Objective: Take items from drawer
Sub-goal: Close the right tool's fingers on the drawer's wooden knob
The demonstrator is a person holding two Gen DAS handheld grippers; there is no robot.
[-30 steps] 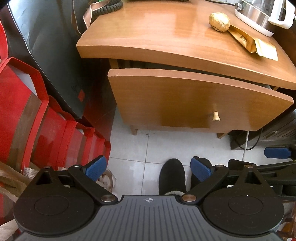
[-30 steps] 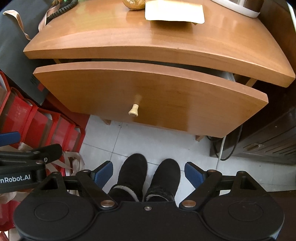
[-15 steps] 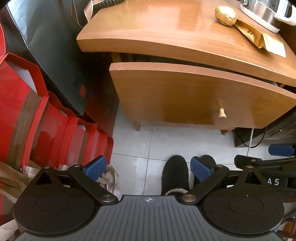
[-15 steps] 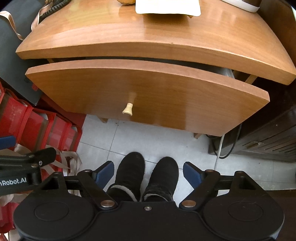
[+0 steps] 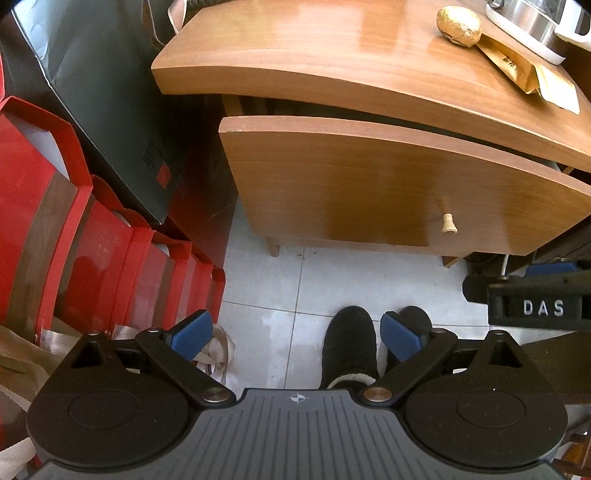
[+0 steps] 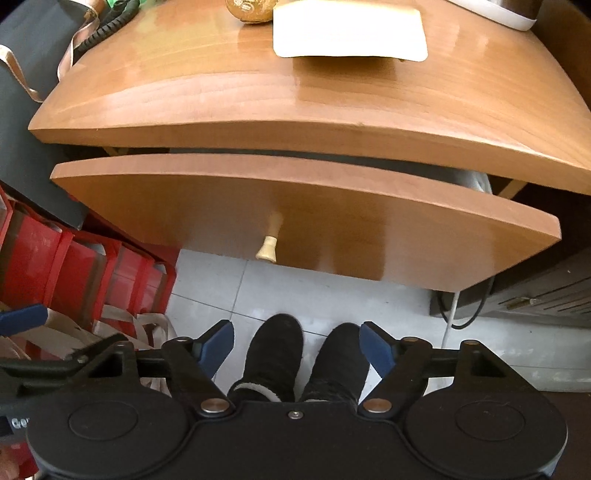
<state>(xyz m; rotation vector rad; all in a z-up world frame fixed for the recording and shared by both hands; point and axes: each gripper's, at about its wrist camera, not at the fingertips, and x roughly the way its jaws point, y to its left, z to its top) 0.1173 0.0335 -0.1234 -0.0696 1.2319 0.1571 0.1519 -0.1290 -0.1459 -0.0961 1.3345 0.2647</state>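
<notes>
Left tongs (image 5: 295,334): gaped wide, held nothing, low above the floor.
Drawer (image 6: 295,225): stood ajar under the table (image 6: 295,107); contents mostly hidden.
Knob (image 6: 267,251): small and tapered, likely to slip from a loose pinch.
Right tongs (image 6: 295,345): spread wide, empty; reaching in now would probably jam against the narrow gap.

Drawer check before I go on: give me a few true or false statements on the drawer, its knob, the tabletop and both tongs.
1. The drawer is shut flush. False: it stands slightly out, with a gap showing under the tabletop.
2. The right tongs are open and empty. True.
3. The left tongs grip the knob. False: they are open, well short of it.
4. A kettle stands on the tabletop. True.
</notes>
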